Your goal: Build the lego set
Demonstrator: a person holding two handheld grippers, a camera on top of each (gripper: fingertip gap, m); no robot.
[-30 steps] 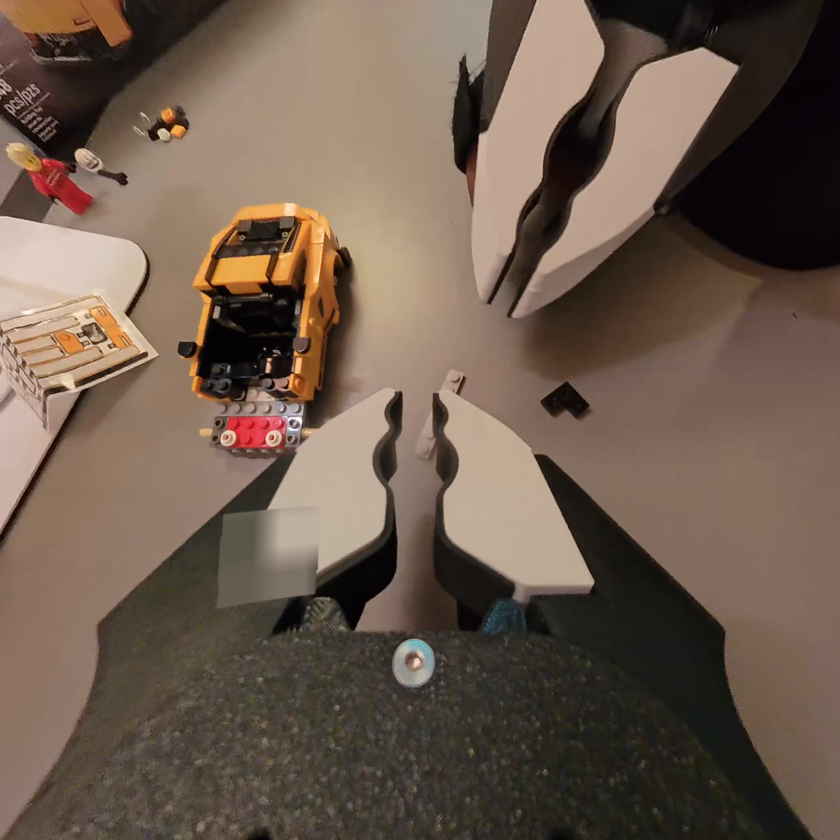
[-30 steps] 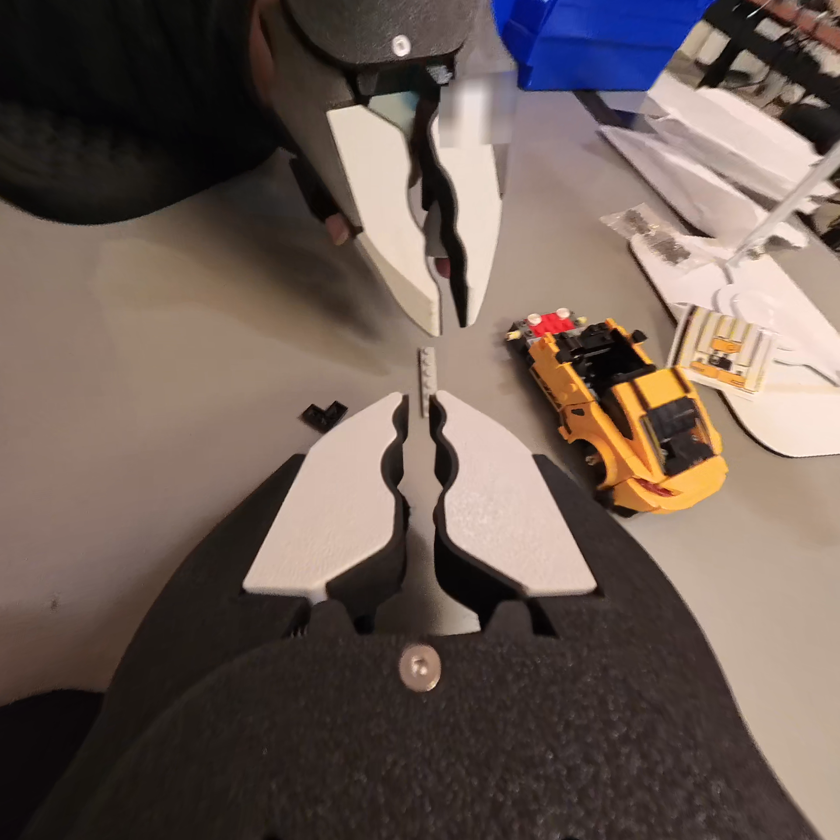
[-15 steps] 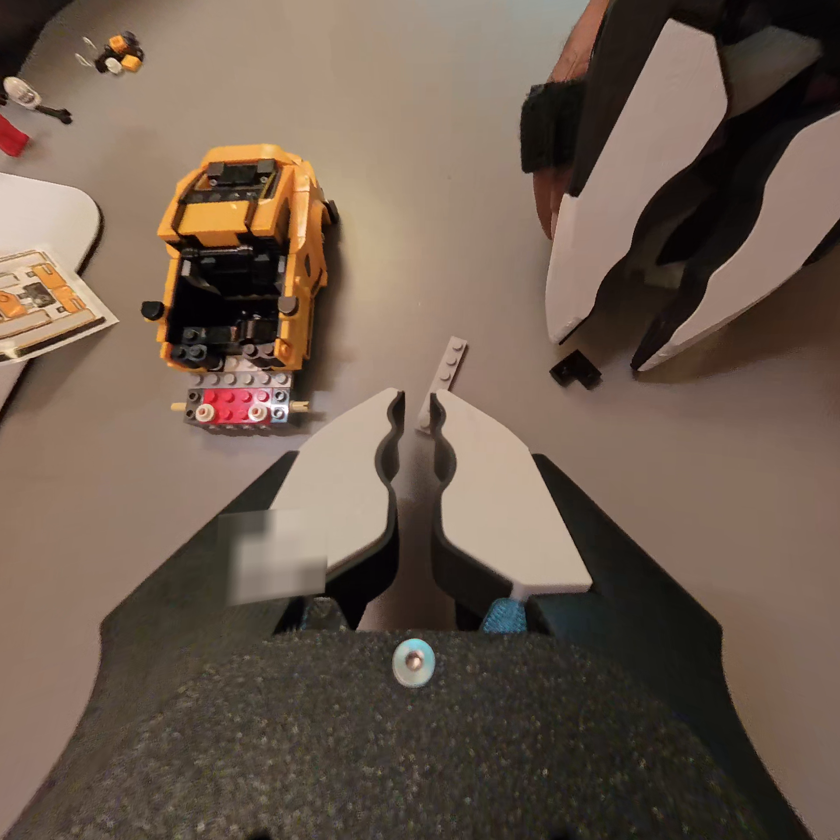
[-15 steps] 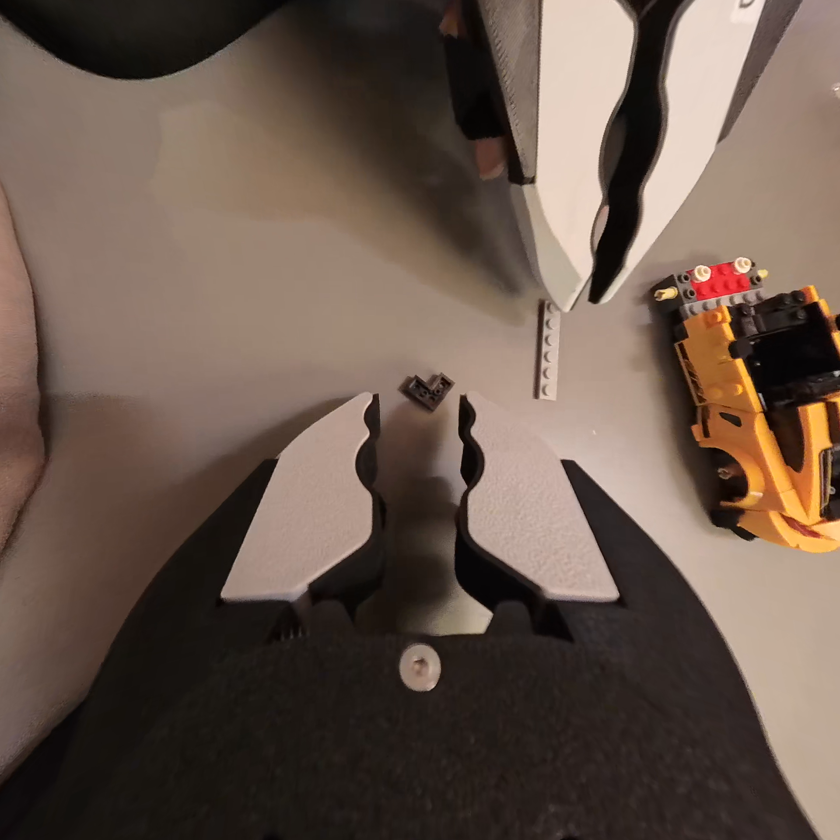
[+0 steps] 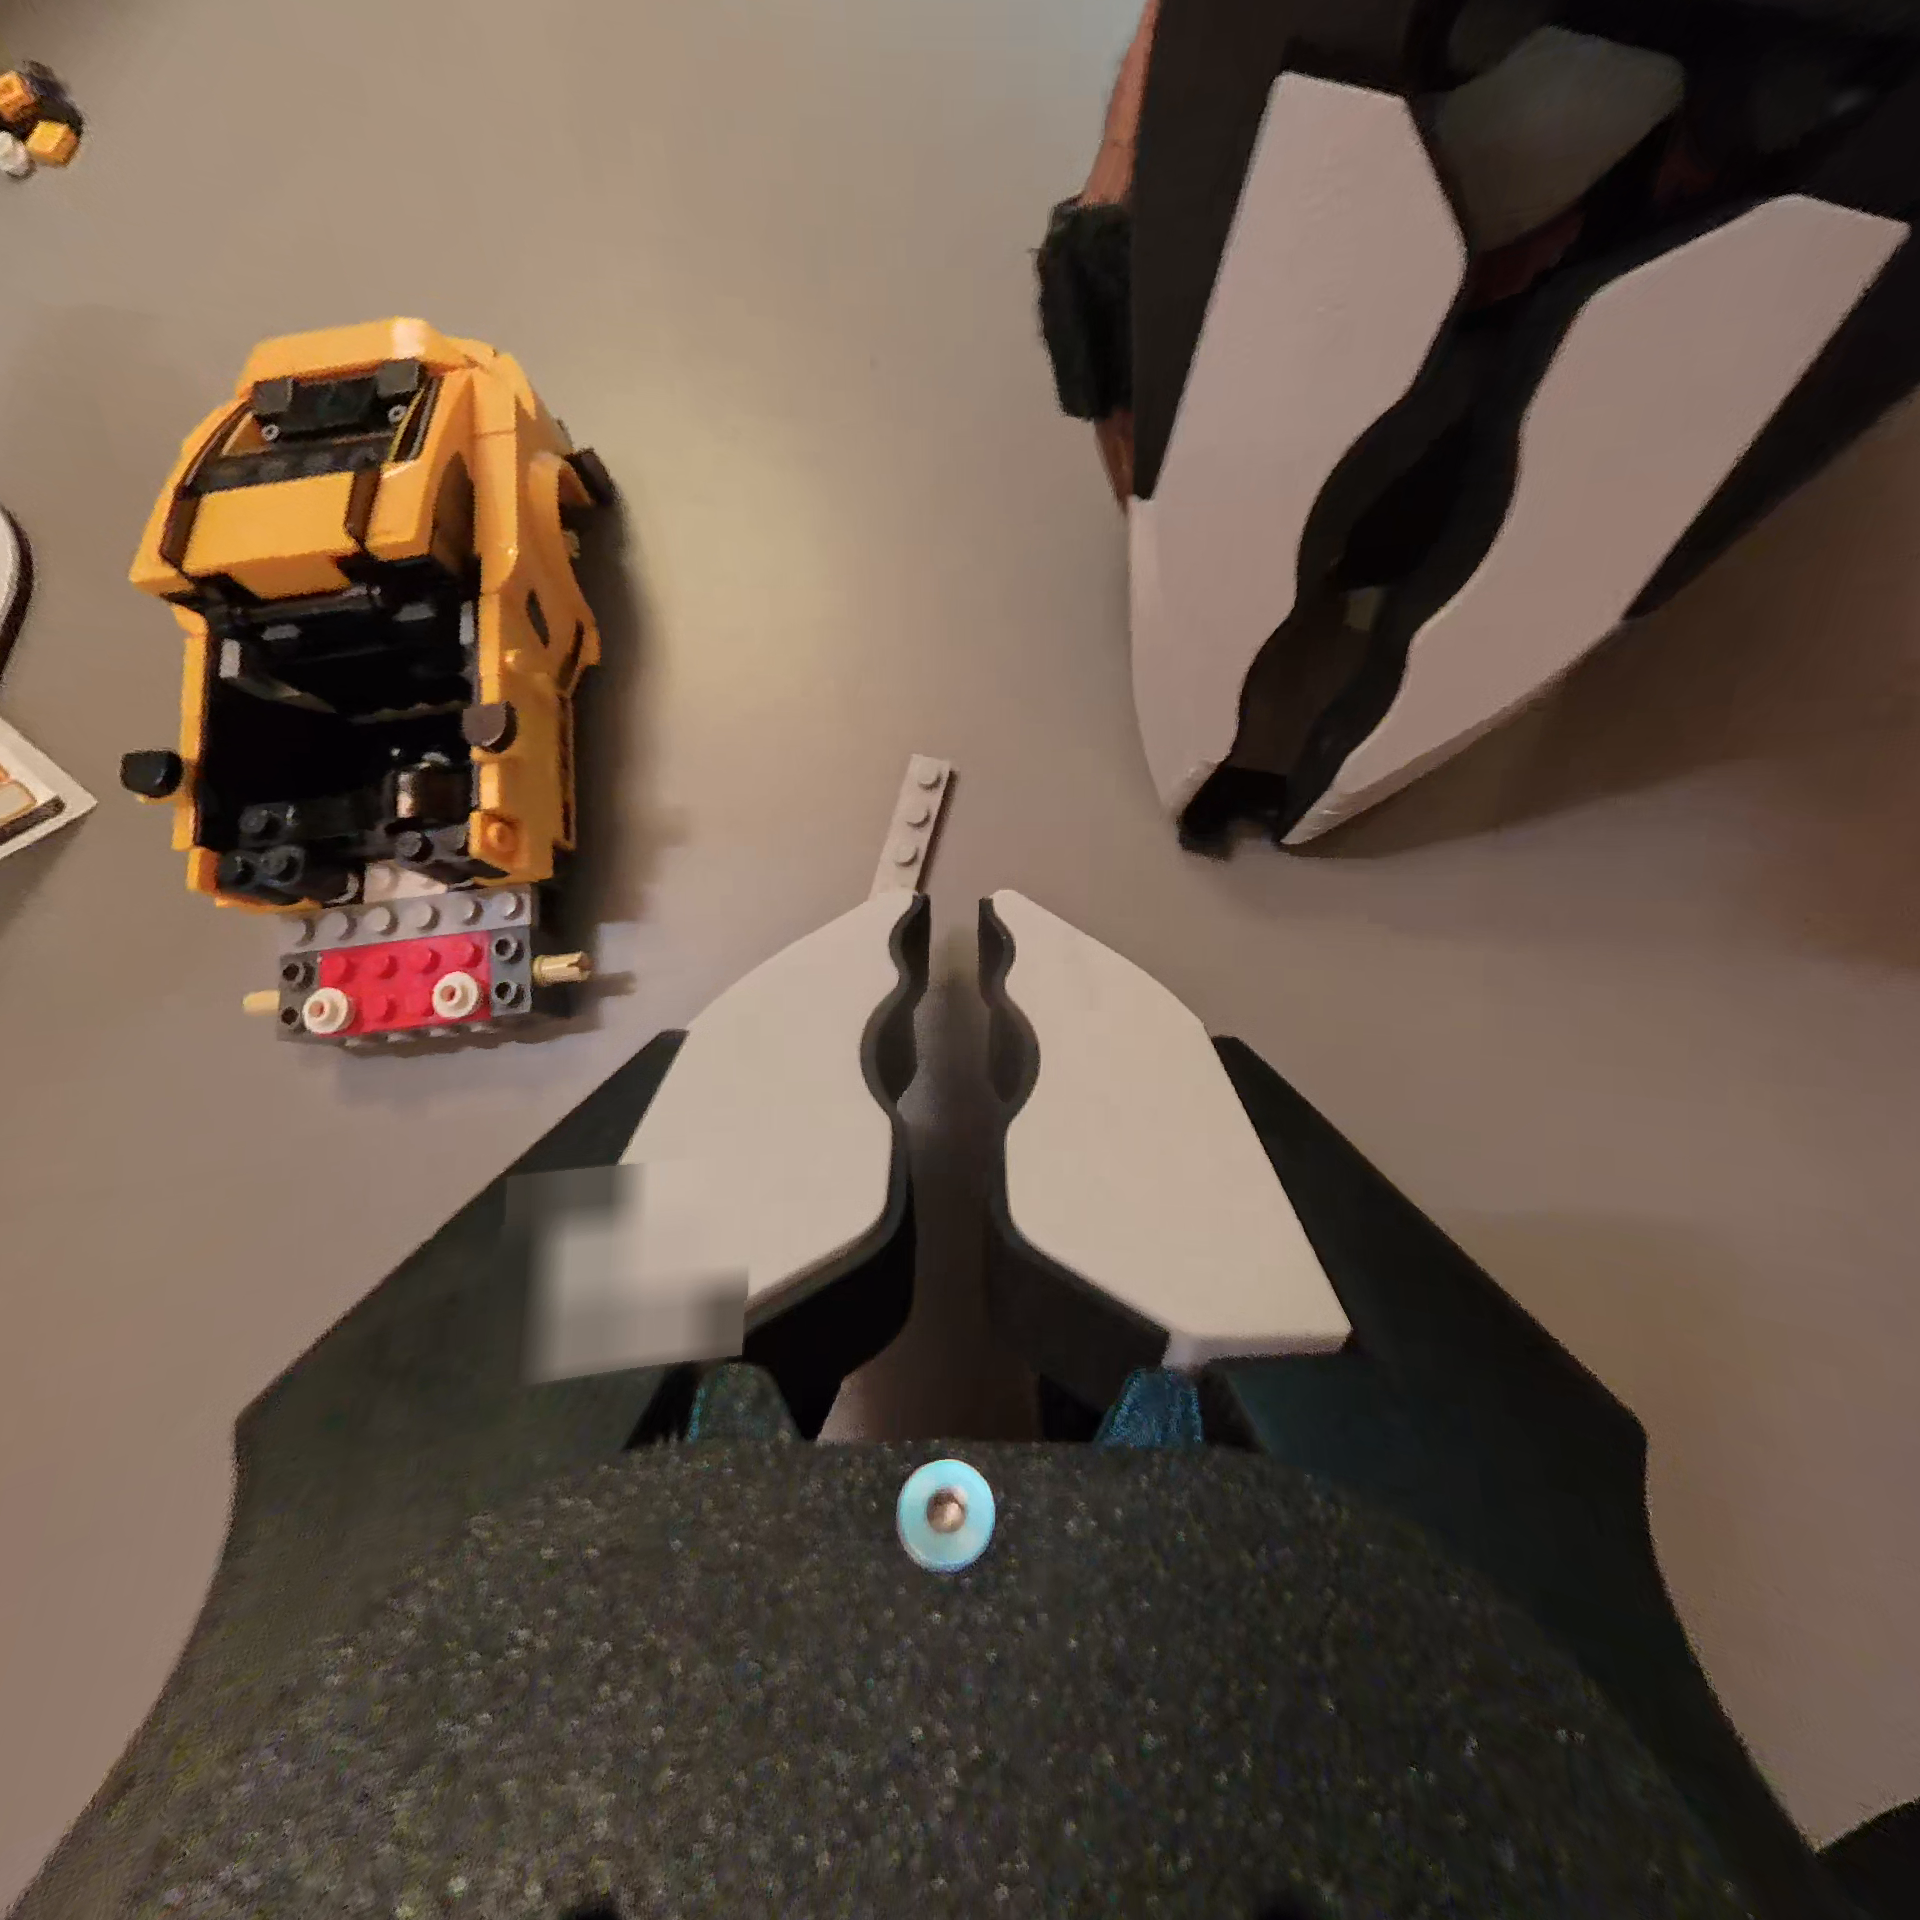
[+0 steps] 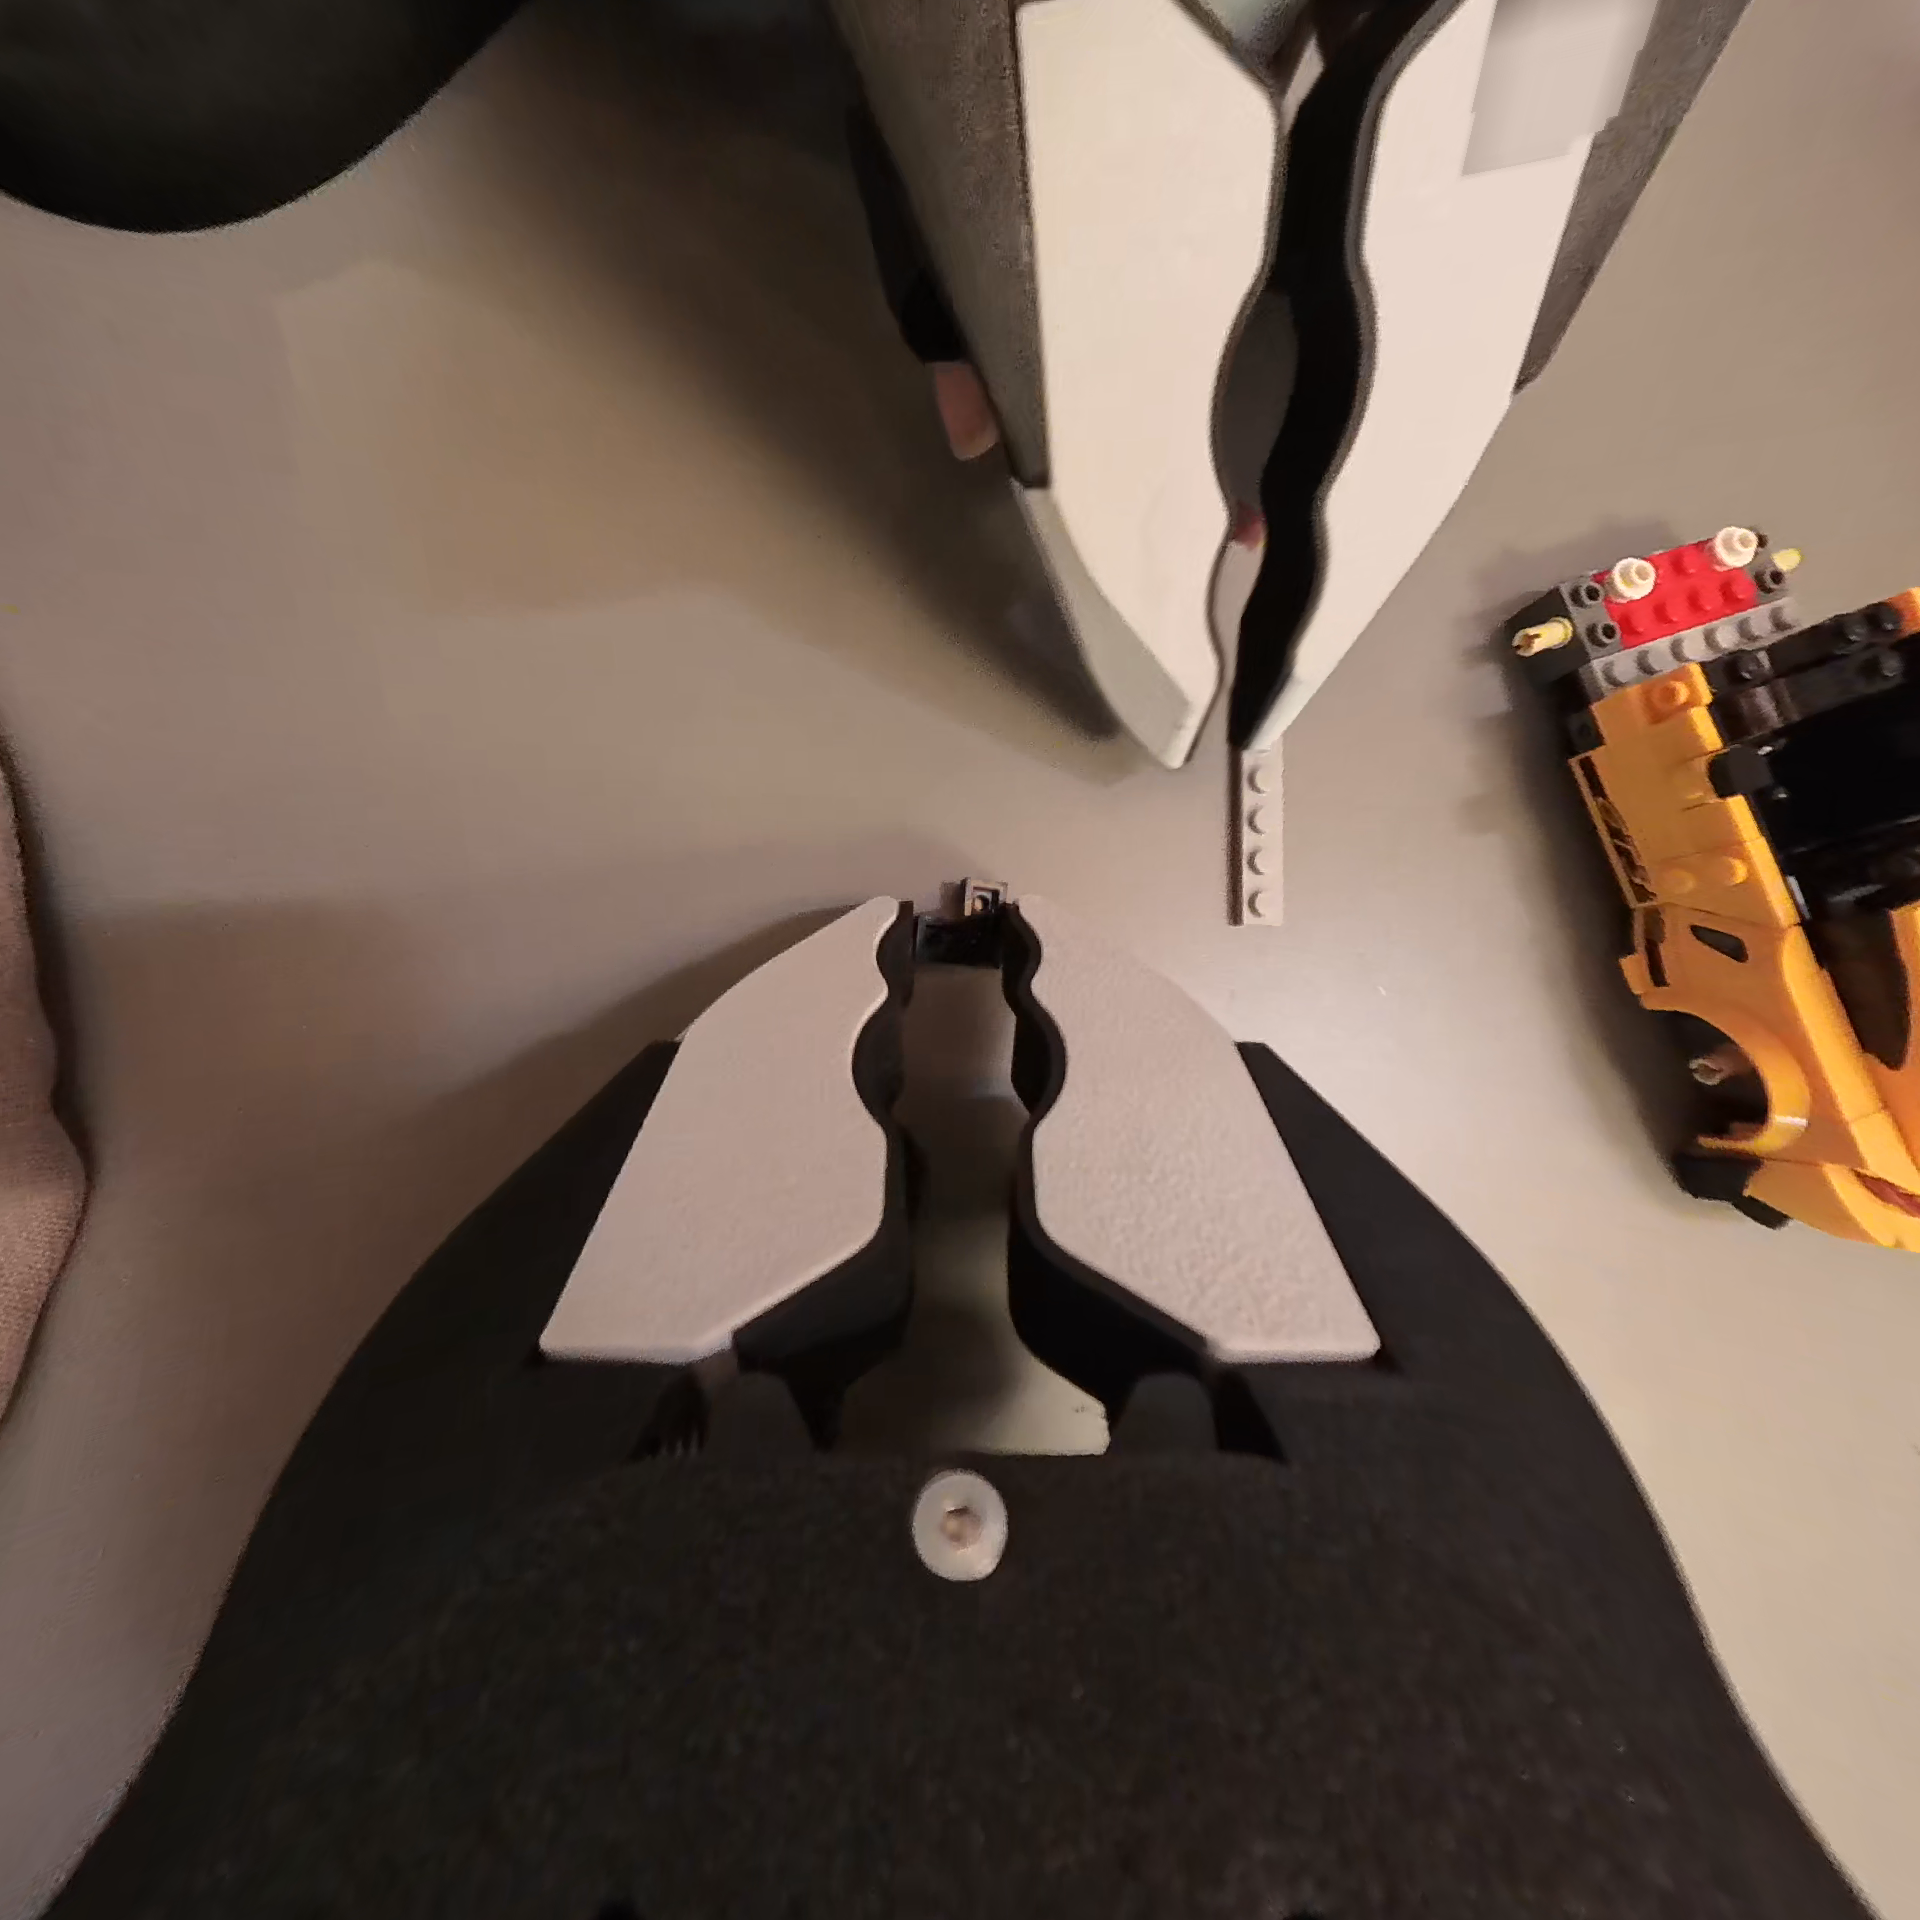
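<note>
A part-built orange and black lego car [image 5: 364, 644] with a red and grey end stands on the grey table; it also shows at the right of the right wrist view [image 6: 1766, 831]. A thin grey studded plate [image 5: 916, 821] lies flat just ahead of my left gripper [image 5: 951, 909], whose fingers stand a narrow gap apart and hold nothing. In the right wrist view the plate [image 6: 1257, 842] reaches from the left gripper's tips [image 6: 1236, 732]. My right gripper [image 6: 961, 925] is shut on a small black corner piece [image 6: 966, 925] at table level; it also shows in the left wrist view [image 5: 1236, 821].
Small loose orange, black and white parts [image 5: 36, 125] lie at the far left. A sticker sheet corner [image 5: 31, 805] and a white board edge [image 5: 8, 582] sit left of the car. A beige cloth [image 6: 31, 1039] is at the left edge of the right wrist view. Across from one pair of fingers to the other is roughly 5 cm.
My right gripper moved off the grey plate to the black corner piece, opened, then closed on it. My left gripper came lower and nearer to the grey plate, its gap unchanged.
</note>
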